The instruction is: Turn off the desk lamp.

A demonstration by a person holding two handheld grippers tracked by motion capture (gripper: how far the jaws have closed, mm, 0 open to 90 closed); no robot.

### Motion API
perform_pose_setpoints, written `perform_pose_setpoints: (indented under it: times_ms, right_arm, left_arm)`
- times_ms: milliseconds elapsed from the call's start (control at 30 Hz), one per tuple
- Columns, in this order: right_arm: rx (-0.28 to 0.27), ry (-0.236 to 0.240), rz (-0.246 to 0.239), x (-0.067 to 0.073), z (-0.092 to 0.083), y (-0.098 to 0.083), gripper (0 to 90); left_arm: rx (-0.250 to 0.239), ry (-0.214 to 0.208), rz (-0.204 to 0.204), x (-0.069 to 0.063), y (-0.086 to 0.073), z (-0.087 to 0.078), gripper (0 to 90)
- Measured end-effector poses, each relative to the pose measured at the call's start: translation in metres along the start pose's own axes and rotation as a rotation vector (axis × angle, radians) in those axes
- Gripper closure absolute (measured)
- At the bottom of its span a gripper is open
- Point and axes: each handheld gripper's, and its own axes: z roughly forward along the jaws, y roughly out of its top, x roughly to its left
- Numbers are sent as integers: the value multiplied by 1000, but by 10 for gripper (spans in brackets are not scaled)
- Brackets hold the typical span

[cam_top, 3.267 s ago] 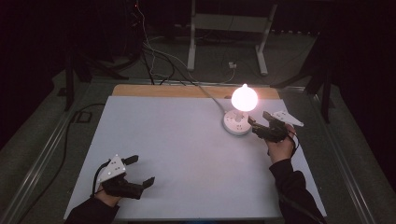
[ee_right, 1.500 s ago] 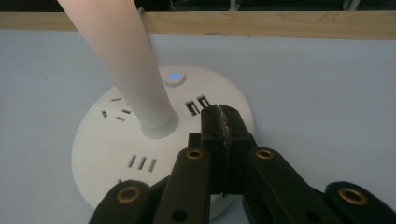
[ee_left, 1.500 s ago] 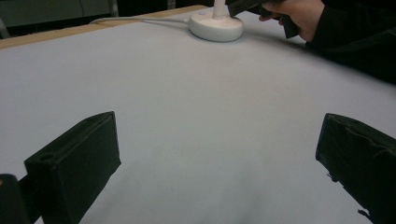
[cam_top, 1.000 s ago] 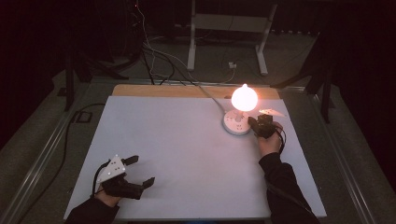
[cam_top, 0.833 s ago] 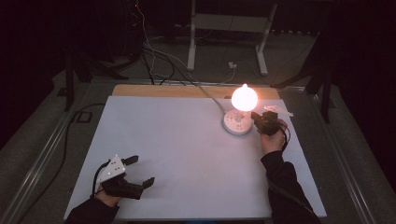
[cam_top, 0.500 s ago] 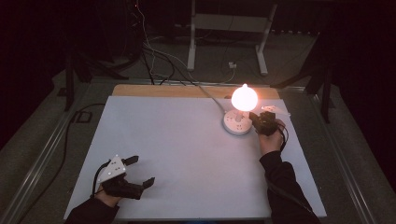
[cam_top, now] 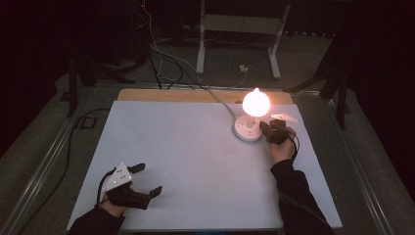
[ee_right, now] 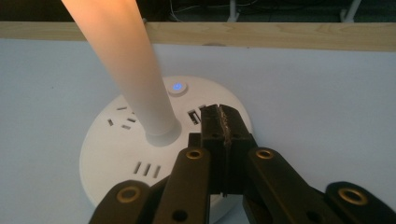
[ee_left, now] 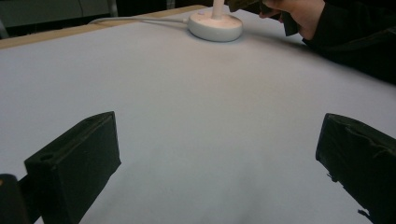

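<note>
Black tongs (ee_right: 223,122) — closed, over socket base (ee_right: 119,154)

right gripper (cam_top: 264,128): jaws pressed flat together, tips right over the rim of the lamp base (cam_top: 247,129)
right forearm: stretched out toward the lamp base, dark sleeve
left gripper (cam_top: 147,178): jaws wide apart, nothing between them, resting well away from the lamp base

Warm orange bulb (cam_top: 256,102) glowing over the white round socket base (cam_top: 247,129). A blue button light (ee_right: 177,86) shines on that base. Black jaws beside it.
</note>
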Motion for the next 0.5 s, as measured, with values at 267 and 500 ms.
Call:
perform_pose_setpoints:
  times_ms: [267,500]
  right_arm:
    - [16,-4,-14,1,3,-3,900]
    - [24,-8,-23,0,4,-4,900]
  left_arm:
    - [-2,1,0,0,0,0,4]
    - [-7,-1,-1,0,0,-1,4]
